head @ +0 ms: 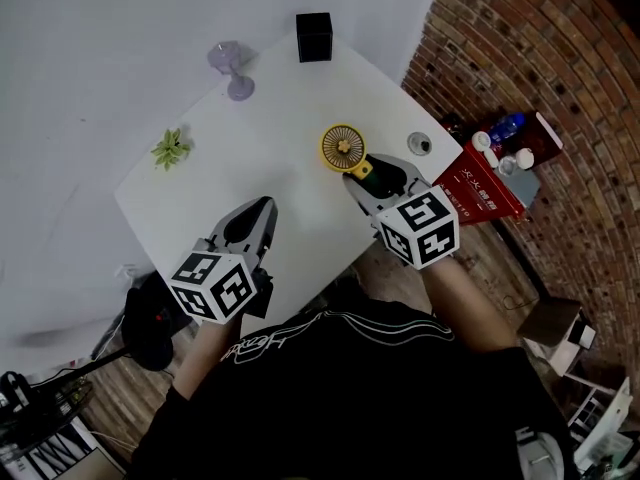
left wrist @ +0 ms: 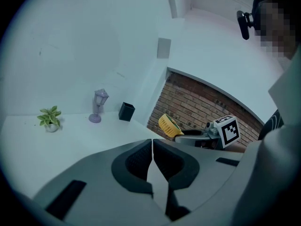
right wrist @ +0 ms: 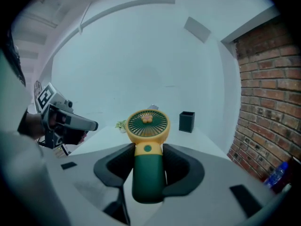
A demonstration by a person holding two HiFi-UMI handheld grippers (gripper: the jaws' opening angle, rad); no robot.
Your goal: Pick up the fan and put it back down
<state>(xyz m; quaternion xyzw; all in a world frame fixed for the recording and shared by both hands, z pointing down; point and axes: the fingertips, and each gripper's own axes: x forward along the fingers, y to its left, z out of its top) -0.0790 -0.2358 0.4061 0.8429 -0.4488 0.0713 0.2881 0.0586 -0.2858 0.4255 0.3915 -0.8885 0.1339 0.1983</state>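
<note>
A small hand fan (head: 343, 148) with a yellow round head and a dark green handle (right wrist: 147, 173) is held up above the white table (head: 270, 158). My right gripper (head: 372, 184) is shut on the green handle, with the yellow head (right wrist: 147, 124) standing upright beyond the jaws. In the left gripper view the fan (left wrist: 169, 125) shows to the right, clear of the table. My left gripper (head: 252, 226) hovers over the table's near edge, jaws pressed together with nothing between them (left wrist: 152, 166).
On the table stand a black cube box (head: 313, 37) at the far corner, a lilac lantern figure (head: 231, 70), a small potted plant (head: 171, 149) at the left and a small round white thing (head: 419, 144). A red box with bottles (head: 500, 173) sits beside a brick wall (head: 560, 58).
</note>
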